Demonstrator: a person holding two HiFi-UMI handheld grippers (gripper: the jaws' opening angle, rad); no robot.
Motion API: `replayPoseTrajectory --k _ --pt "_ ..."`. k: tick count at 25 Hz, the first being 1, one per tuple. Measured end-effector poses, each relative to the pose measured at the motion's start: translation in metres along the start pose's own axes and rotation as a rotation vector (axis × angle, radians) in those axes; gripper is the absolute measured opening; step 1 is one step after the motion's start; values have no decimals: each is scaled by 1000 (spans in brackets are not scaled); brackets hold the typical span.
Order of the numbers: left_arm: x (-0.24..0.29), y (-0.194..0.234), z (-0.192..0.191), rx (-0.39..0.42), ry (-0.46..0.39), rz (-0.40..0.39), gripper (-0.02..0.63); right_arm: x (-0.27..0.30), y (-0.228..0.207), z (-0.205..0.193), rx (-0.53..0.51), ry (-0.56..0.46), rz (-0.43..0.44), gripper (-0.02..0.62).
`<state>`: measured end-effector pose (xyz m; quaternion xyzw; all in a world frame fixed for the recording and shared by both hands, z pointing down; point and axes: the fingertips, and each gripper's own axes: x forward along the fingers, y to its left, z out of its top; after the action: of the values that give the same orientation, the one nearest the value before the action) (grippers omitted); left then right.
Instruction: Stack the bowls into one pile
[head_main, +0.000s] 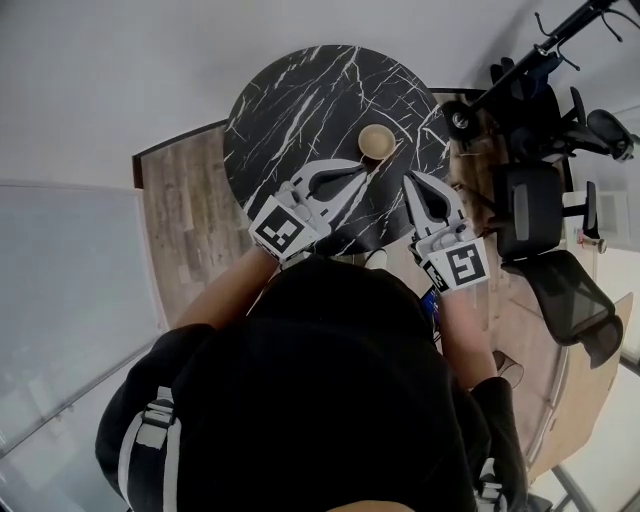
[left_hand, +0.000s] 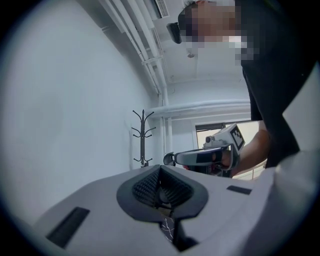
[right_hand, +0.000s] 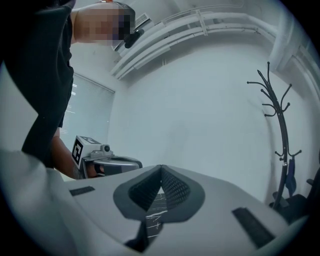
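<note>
In the head view a small tan bowl (head_main: 377, 140) stands on a round black marble table (head_main: 290, 100), toward its right side. Whether more bowls are nested in it I cannot tell. My left gripper (head_main: 370, 168) points across the table toward the bowl, with its tips just short of the rim. Its jaws are together with nothing between them. My right gripper (head_main: 411, 180) is held over the table's right edge, shut and empty, a little below and right of the bowl. Neither gripper view shows the bowl. Each shows the other gripper, the right gripper (left_hand: 200, 157) and the left gripper (right_hand: 112, 162).
Black office chairs (head_main: 540, 200) crowd the floor to the right of the table. A coat stand (right_hand: 282, 135) is against the white wall. A glass partition (head_main: 70, 290) runs along the left, and wooden floor (head_main: 185, 220) shows beside the table.
</note>
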<state>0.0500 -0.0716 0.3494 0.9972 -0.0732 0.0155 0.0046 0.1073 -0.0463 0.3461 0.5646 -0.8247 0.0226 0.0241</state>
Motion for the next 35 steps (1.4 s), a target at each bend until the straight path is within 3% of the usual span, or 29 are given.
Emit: replayPoseTrajectory --k 35 --pt "22 -9 -7 -4 34 3 5 -4 -5 -14 46 18 14 1"
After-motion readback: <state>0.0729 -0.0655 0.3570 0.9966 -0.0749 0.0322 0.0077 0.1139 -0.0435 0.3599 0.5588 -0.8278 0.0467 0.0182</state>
